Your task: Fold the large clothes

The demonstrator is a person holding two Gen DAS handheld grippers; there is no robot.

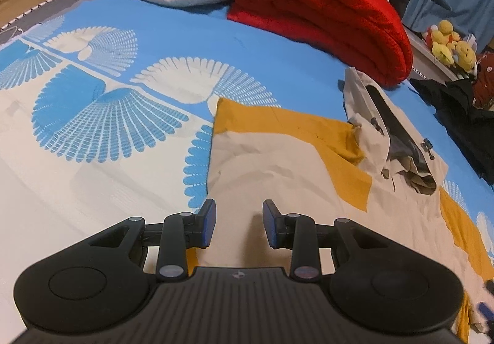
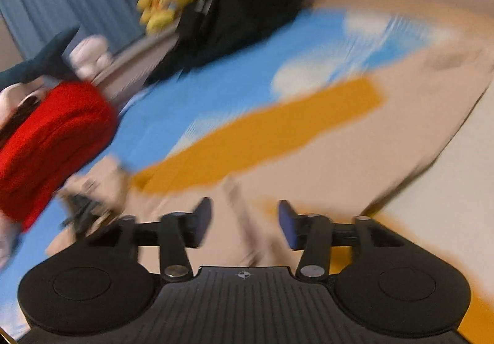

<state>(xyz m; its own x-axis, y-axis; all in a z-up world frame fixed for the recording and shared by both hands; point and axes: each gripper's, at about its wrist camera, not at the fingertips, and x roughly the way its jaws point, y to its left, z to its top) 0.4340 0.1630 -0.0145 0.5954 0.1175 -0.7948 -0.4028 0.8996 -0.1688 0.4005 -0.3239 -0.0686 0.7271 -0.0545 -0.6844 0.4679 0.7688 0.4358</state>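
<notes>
Right wrist view motion-blurred; garment (image 2: 278, 140) detail unreadable; black pile (image 1: 463, 115) cut by frame edge.

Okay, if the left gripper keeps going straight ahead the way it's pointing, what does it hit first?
Probably the beige and mustard garment spread on the bed; the open left gripper points straight across it.

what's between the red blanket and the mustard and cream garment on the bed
In the left wrist view, a strip of bare blue bedsheet separates the red blanket from the mustard and cream garment. Nothing else lies there.
</notes>
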